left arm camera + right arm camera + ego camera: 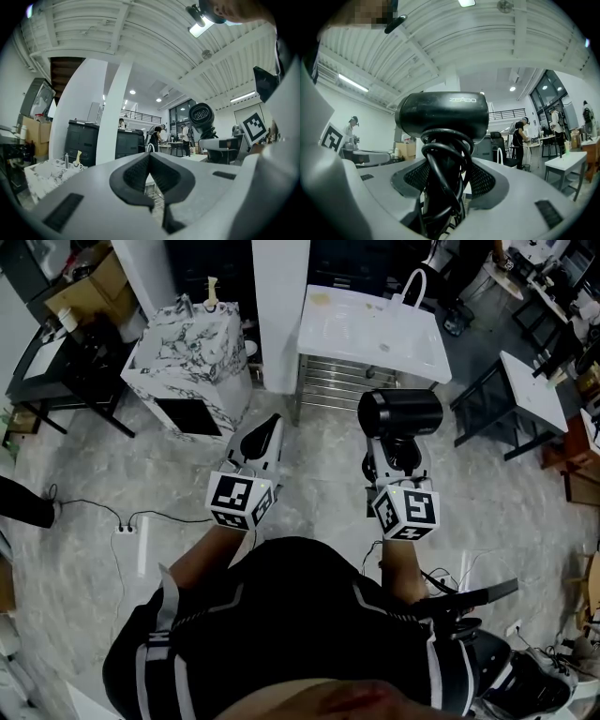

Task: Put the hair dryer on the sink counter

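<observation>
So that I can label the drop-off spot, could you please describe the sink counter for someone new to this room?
Just right of the white pillar stands the sink counter, ahead of the hair dryer. Unlike the marble-patterned cabinet left of the pillar, it is plain white with an arched tap.

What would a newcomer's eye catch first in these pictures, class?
The black barrel-shaped hair dryer, cord wound round its handle, stands upright, clamped in the right gripper. Ahead lies the white rectangular sink counter, with a marble-patterned cabinet to its left; the left gripper is shut and empty.
</observation>
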